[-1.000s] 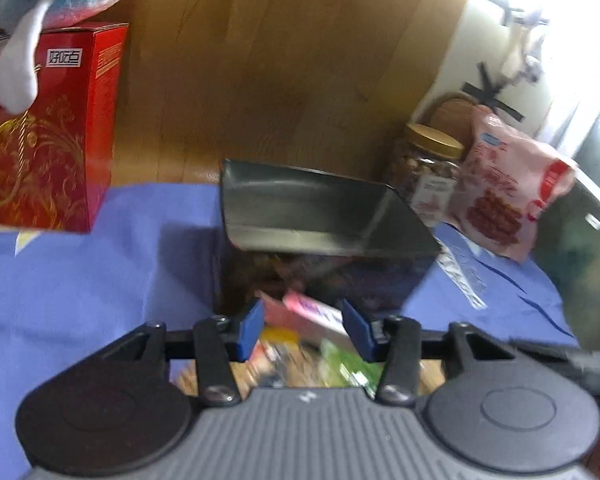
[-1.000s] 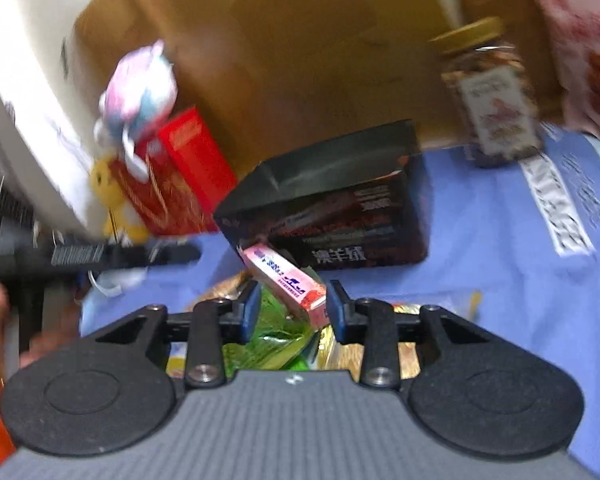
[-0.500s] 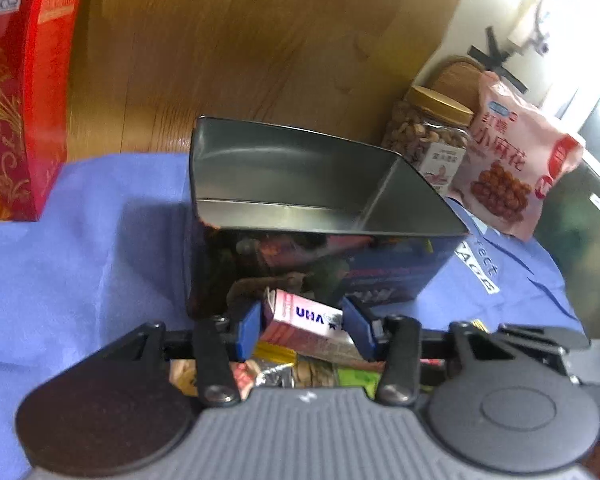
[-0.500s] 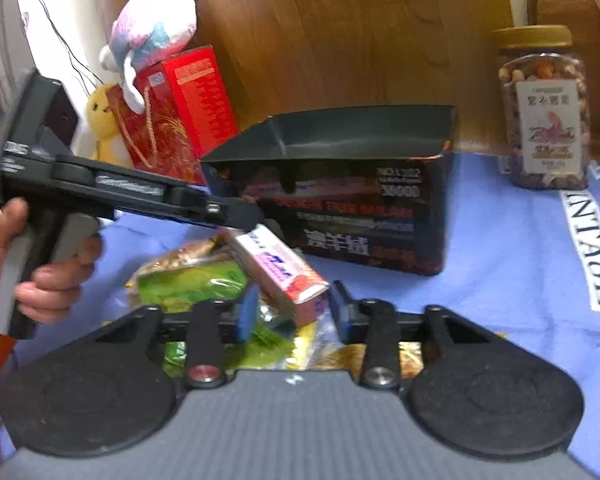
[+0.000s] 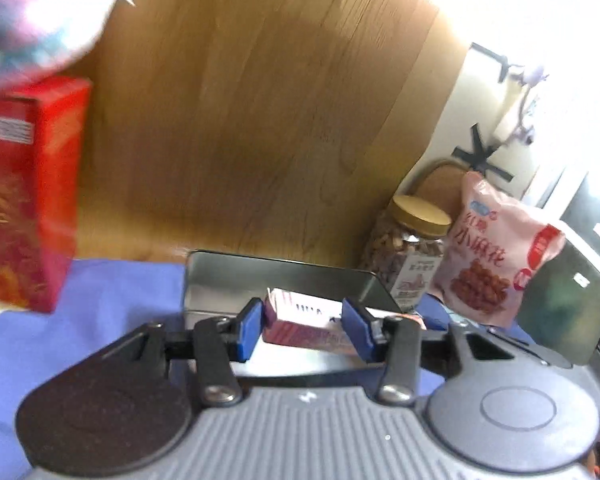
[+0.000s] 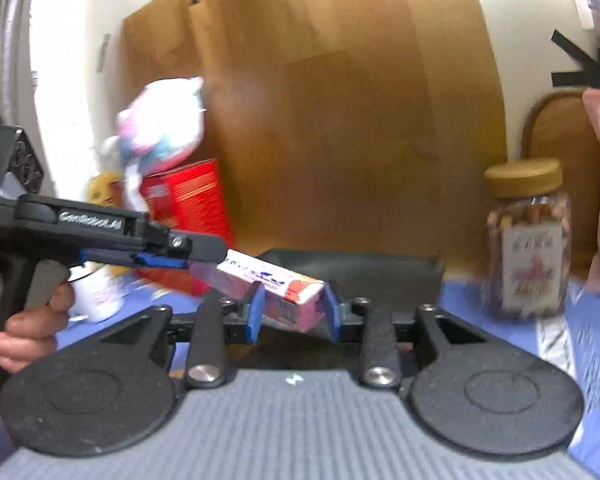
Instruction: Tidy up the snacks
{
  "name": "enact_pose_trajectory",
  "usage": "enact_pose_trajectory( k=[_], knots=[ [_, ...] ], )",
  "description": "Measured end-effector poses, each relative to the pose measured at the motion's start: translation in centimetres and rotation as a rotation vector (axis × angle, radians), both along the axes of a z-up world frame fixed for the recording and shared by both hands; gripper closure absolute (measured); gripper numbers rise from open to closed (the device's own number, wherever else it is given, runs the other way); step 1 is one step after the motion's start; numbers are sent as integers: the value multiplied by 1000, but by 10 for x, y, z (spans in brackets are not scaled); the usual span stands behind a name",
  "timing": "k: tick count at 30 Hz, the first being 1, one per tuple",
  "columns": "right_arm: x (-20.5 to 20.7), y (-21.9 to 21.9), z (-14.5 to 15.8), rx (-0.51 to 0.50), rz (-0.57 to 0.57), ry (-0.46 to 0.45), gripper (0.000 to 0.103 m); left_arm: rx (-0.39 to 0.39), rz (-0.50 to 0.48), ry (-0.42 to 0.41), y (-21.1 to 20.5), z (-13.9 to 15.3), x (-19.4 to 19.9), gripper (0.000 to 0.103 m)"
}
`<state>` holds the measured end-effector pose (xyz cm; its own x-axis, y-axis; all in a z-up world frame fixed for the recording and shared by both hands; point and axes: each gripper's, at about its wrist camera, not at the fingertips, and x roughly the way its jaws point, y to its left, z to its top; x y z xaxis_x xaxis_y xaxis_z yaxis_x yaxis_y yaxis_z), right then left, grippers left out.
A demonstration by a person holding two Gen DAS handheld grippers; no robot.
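Observation:
A long pink snack box (image 5: 304,322) is held at both ends: my left gripper (image 5: 302,330) is shut on one end, my right gripper (image 6: 294,312) on the other end (image 6: 284,294). The box hangs level with the rim of the open dark tin (image 5: 284,280), just in front of it. In the right wrist view the left gripper (image 6: 196,254) reaches in from the left, and the tin (image 6: 380,270) sits behind the box.
A red carton (image 5: 28,208) with a plush toy on top stands at the left. A gold-lidded nut jar (image 5: 408,256) and a pink snack bag (image 5: 496,252) stand to the right of the tin. A wooden board is behind. Blue cloth (image 5: 80,320) covers the table.
Both grippers have lifted the pink box from the pile of snack packets up to the tin's rim. The packets have dropped out of view.

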<state>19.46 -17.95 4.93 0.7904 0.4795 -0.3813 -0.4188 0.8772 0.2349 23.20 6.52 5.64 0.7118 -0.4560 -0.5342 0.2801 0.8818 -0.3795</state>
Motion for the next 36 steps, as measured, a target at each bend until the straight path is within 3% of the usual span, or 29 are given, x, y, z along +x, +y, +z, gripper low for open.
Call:
enact_pose_trajectory(
  k=[2,6,10,12,13,16,19,22,25,28,30,32,33,36],
  knots=[
    [11,-14,-5,16,-53,28,63,42,37,28,-7,-11,13,61],
    [4,-55,-12,134,-128,45,63,61,139,-76,13,-13,-1,50],
    [1,-70,-29,202,-134,125,62,26,180,32,27,-33,7,53],
    [10,-65,-38,223,-107,178,62,52,158,106,19,-46,16,57],
    [11,-60,-43,227,-98,196,62,83,167,104,12,-50,16,58],
    [13,-47,-42,184,-102,174,53,155,186,78,-3,-50,11,56],
    [5,-52,-34,186,-88,162,54,112,205,101,6,-46,6,52],
    [-26,-87,-29,210,-135,147,53,91,280,41,14,-33,-24,53],
    [-54,-122,-50,307,-187,261,53,-30,167,69,4,-27,-48,53],
    [-74,-140,-76,443,-195,380,53,-99,-16,137,-28,-35,-74,54],
    [-82,-137,-90,502,-178,439,53,-137,-88,188,-46,-44,-85,54],
    [-87,-121,-98,489,-152,485,57,-141,-100,216,-57,-52,-93,55],
    [-91,-111,-102,477,-132,497,70,-137,-95,220,-60,-56,-97,55],
    [-108,-99,-101,463,-149,452,80,-125,-84,203,-63,-57,-106,55]
  ],
)
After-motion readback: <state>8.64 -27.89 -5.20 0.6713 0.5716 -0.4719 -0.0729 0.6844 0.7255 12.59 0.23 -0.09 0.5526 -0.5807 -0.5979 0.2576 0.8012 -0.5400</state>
